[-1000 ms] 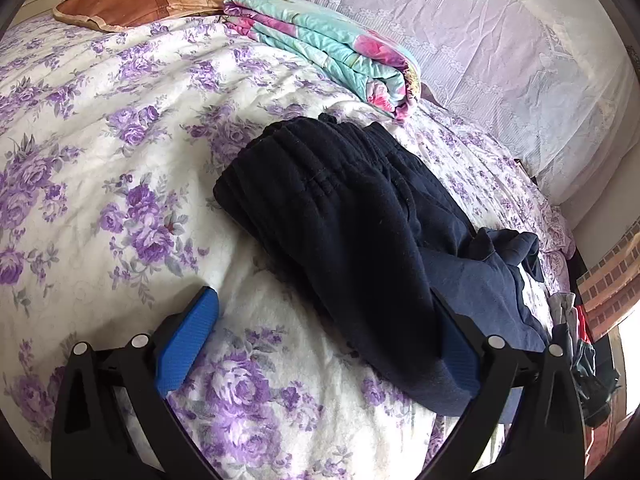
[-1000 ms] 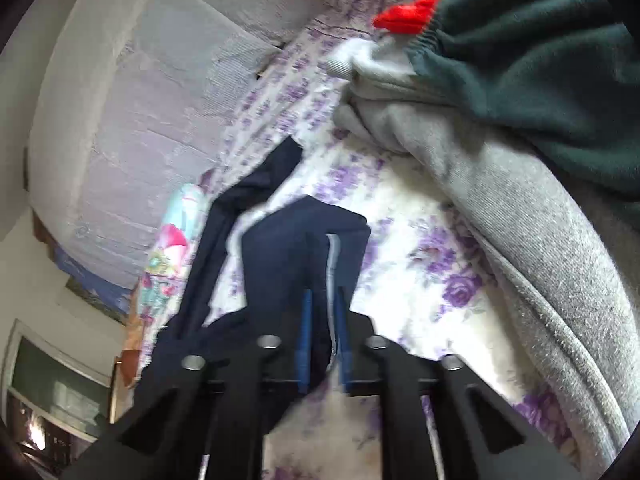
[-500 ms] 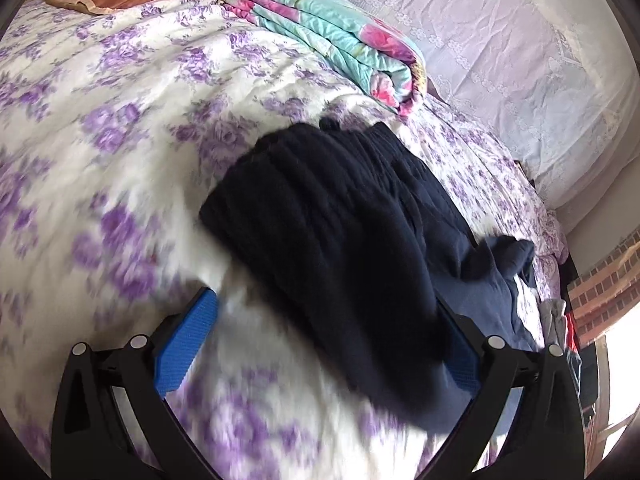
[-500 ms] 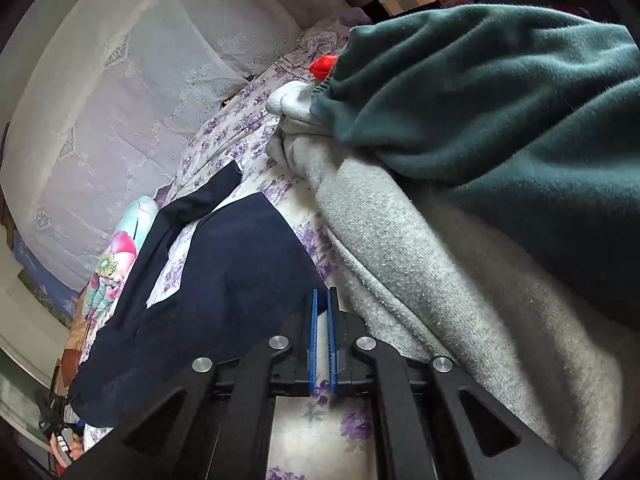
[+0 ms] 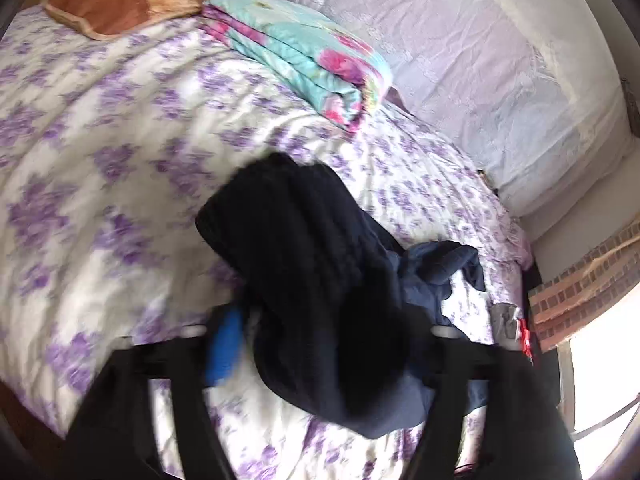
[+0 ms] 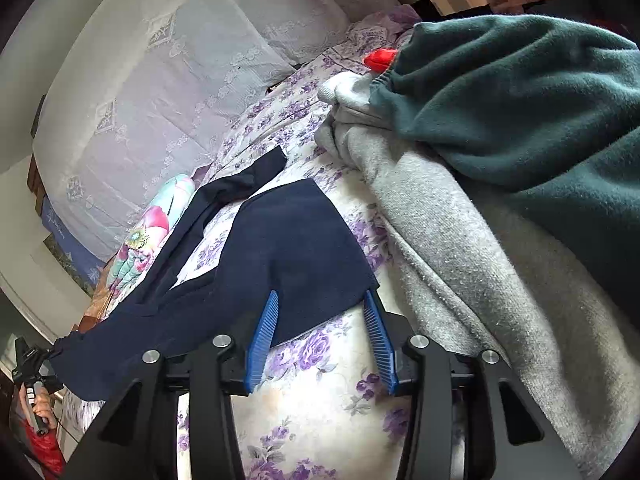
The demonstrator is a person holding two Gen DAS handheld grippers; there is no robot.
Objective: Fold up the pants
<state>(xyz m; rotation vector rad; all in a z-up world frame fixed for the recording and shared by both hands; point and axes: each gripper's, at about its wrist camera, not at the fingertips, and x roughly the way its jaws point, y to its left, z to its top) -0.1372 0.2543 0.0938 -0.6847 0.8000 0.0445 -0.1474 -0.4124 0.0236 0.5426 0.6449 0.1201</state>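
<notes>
With the right tool (image 6: 322, 336) spread apart at the leg hem and the left tool (image 5: 320, 344) seemingly clamped on the waist end (too blurry, can't tell), the navy pants (image 6: 280, 256) on the bed (image 6: 320, 420) could bunch if yanked.

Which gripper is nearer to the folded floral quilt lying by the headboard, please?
Left. The left gripper sits at the waistband end of the navy pants, with the folded floral quilt just beyond. The right gripper is at the leg end, farther away.
</notes>
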